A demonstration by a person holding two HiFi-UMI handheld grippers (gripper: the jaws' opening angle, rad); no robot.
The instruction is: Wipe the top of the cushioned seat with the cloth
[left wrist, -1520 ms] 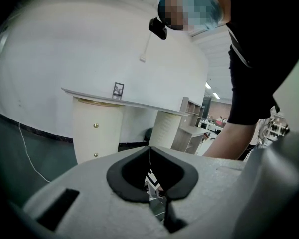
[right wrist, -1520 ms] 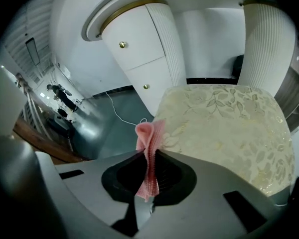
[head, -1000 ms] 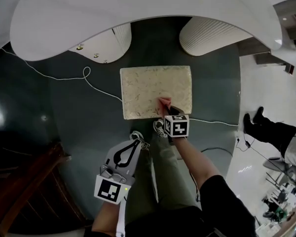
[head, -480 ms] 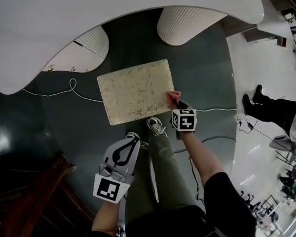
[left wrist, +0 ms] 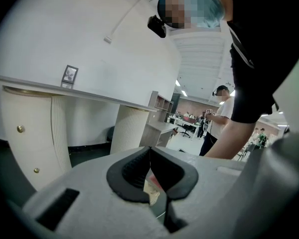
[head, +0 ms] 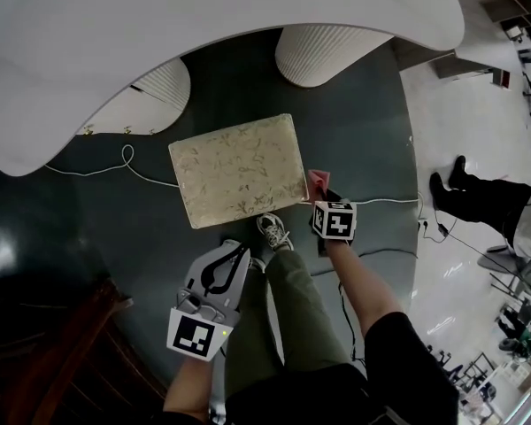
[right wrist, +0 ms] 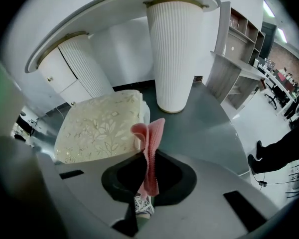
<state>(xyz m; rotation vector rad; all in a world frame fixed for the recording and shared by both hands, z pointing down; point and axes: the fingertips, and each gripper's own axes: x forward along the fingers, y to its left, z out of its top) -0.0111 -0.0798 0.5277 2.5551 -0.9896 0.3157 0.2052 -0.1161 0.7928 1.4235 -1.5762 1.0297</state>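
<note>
Left gripper hangs low at my left, above the dark floor and well off the seat. Its jaws are pressed tip to tip with nothing gripped between them. A white cable runs on the floor left of the cushioned seat. The seat sits flat, with a pale leaf-pattern top, below the white curved desk and its ribbed pillar. My shoe is just at the seat's near edge. Right gripper is clamped on the pink cloth, which sticks up folded from the jaws. The cloth is just beside the seat's right near corner, not over the top; whether they touch I can't tell. Another person's leg is far right.
</note>
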